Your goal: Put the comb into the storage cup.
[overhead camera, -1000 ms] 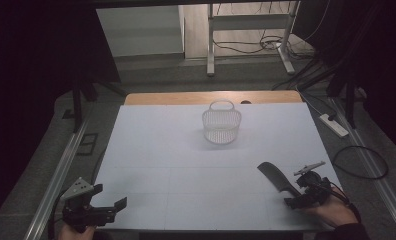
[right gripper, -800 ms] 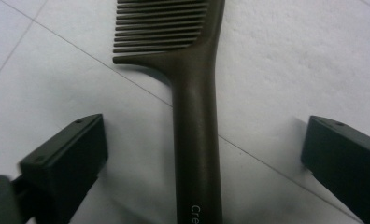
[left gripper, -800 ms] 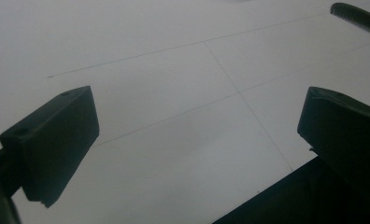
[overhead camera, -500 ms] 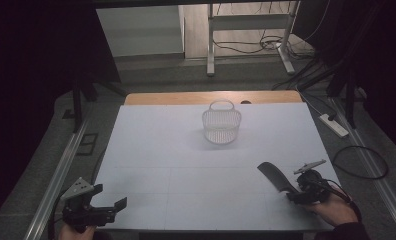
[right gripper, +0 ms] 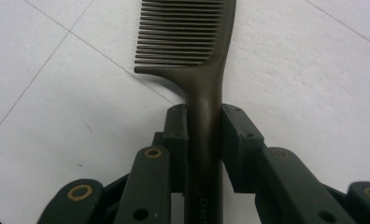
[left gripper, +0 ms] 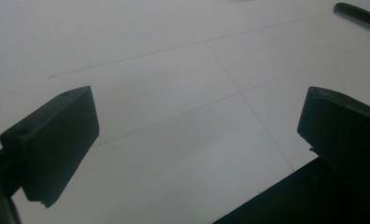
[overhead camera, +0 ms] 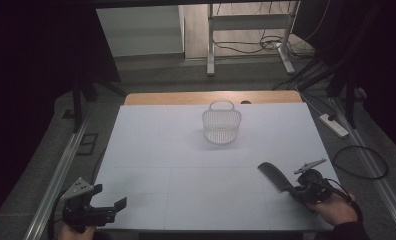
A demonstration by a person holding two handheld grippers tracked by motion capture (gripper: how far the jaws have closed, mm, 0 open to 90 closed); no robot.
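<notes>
The right gripper, its jaws just closing, clamps the dark plastic comb by its handle; its long axis runs up-frame, teeth leftward. The left gripper gapes, grasping nothing.

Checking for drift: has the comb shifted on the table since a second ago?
No. The comb lies at the same spot below and right of the basket.

Place: a lab-style recording bay.
Table: white sheet over a wooden top.
Surroundings: dark curtains, metal rails, floor cables, power strip, metal frame.
</notes>
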